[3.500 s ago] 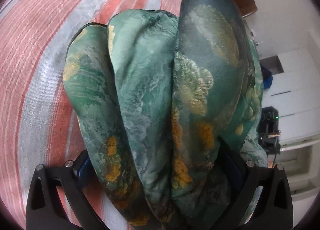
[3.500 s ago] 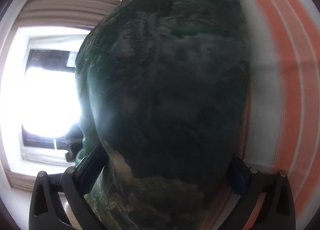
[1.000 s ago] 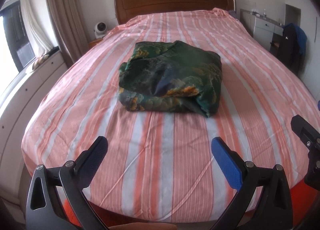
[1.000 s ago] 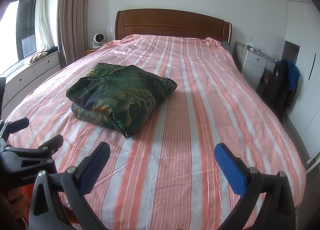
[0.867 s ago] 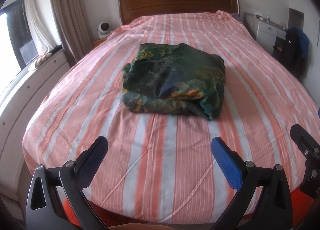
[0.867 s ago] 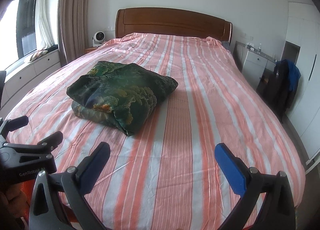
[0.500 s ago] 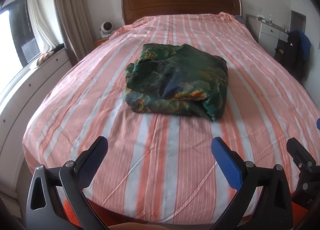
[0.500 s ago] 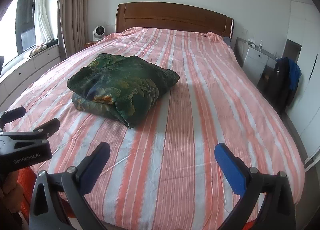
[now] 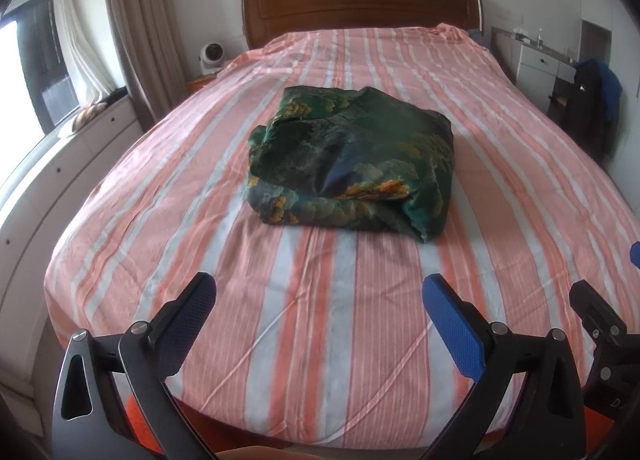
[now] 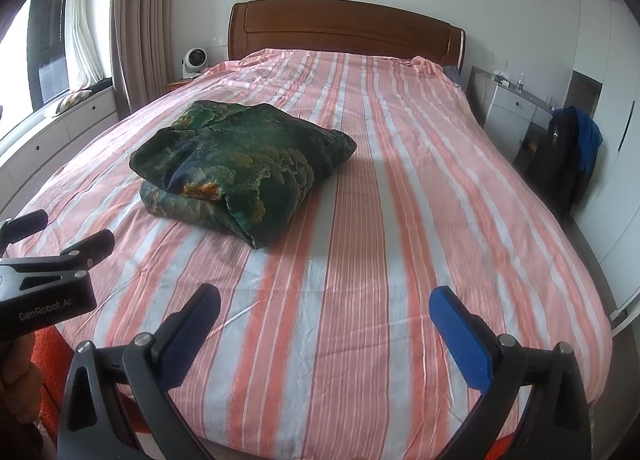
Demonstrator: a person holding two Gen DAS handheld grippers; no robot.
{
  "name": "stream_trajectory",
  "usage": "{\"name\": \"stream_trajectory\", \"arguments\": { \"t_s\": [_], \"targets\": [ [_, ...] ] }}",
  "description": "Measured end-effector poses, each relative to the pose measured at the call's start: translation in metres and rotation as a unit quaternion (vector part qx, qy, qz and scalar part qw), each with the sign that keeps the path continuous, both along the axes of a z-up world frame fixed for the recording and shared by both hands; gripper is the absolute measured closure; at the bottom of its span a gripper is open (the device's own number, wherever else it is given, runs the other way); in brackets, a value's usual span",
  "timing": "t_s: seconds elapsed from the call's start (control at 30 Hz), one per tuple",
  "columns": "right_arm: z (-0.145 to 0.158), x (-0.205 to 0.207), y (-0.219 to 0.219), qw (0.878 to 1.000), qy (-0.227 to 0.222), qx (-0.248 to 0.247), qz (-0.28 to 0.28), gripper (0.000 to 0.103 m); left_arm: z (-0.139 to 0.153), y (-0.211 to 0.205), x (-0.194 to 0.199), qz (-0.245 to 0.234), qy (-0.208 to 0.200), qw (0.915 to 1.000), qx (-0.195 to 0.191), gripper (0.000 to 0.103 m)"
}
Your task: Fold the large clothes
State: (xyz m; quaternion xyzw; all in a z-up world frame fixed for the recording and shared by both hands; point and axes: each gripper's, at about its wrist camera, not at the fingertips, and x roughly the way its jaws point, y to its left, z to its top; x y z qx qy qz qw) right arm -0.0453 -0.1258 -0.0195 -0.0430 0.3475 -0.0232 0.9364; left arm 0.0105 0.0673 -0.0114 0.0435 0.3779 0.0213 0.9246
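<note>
Closest to the lens in the left wrist view is the left gripper (image 9: 318,306), fingers spread wide with nothing between them, hanging over the foot end of the bed (image 9: 168,196). Same story in the right wrist view: the right gripper (image 10: 324,310) has its blue-padded fingers (image 10: 456,334) wide apart and isn't holding anything either. Each gripper pokes into the other camera's edge, so they sit side by side at the foot of the bed, and a bit of the person's hand (image 10: 16,384) shows under the left one at the far left of the right view.

Under both is just the striped sheet, pink-orange and pale grey bands, lightly wrinkled near the foot.

Further up, around the middle of the bed and a little towards the window side, sits the folded garment (image 9: 352,156), a dark green fabric with gold and orange patches. It's a thick, roughly square bundle, a couple of layers stacked, with a loose corner poking towards the near right. Well apart from both grippers, nothing touching it.

Beyond that, the sheet runs up to the wooden headboard (image 10: 344,30). A small white fan (image 10: 194,60) sits on the nightstand left of it, next to the long curtain (image 10: 140,20) and the window. Off to the right there's a white cabinet (image 10: 510,110) and a dark jacket (image 10: 568,156) with something blue hung beside it.
</note>
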Motion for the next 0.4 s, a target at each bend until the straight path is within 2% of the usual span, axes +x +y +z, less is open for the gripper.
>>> {"name": "stream_trajectory", "arguments": {
  "t_s": [0.2,0.4],
  "targets": [
    [-0.0003,0.0002,-0.0006,1.0,0.0,0.0,0.0,0.0,0.0009,0.0013,-0.001,0.005,-0.001,0.9999,-0.014,0.0],
    [-0.0003,0.0003,-0.0011,1.0,0.001,0.002,0.0,0.0,0.0041,-0.0059,-0.0063,0.004,-0.02,0.9998,0.002,0.0]
  ]
}}
